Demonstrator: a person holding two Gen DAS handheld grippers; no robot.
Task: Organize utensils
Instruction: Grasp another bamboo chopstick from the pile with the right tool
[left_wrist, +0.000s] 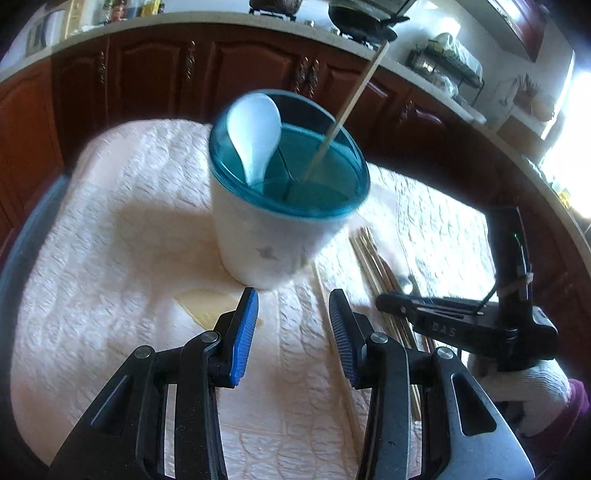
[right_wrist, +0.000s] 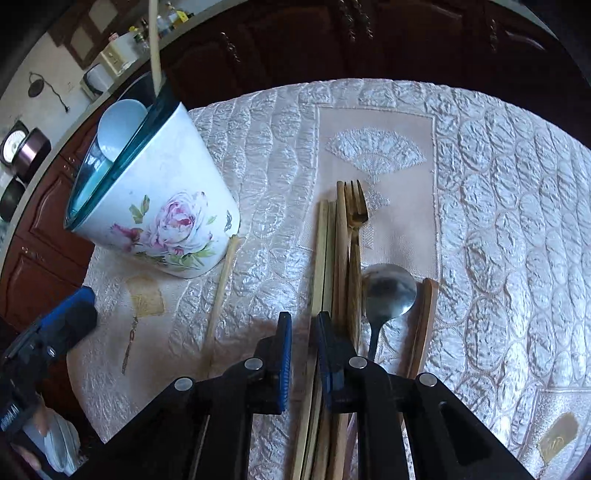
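Left wrist view: the left claw (left_wrist: 293, 306) fills the bottom of the frame with its blue pads spread apart and nothing between them, hanging over the quilted cream cloth (left_wrist: 110, 240) that covers the worktop. Just above the fingertips, in the middle of the frame, stands the white utensil holder (left_wrist: 266, 240) with a teal rim. A white plastic spoon (left_wrist: 255, 129) leans in its left compartment, and one pale chopstick (left_wrist: 347, 110) sticks out of the right side, slanting toward the upper right. At lower right the right claw (left_wrist: 388, 302) comes in from the side, pointed down at a bundle of chopsticks (left_wrist: 369, 258) lying on the cloth, with a white-gloved hand (left_wrist: 528, 391) behind it.

The right wrist view is more useful for that one. The right claw (right_wrist: 304, 325) sits at bottom centre, pads nearly together, with a greenish chopstick (right_wrist: 321, 251) running up through the narrow gap. Can't tell if the pads are actually squeezing it or only straddling it. Right of that stick, touching side by side, lie more wooden chopsticks (right_wrist: 341, 240), a gold fork (right_wrist: 355, 210) with tines toward the top, a metal spoon (right_wrist: 388, 288) and a brown stick (right_wrist: 424, 321) at the far right. One more single chopstick (right_wrist: 221, 288) lies apart, its tip just beside the holder's base at left. The holder here shows a pink rose print.
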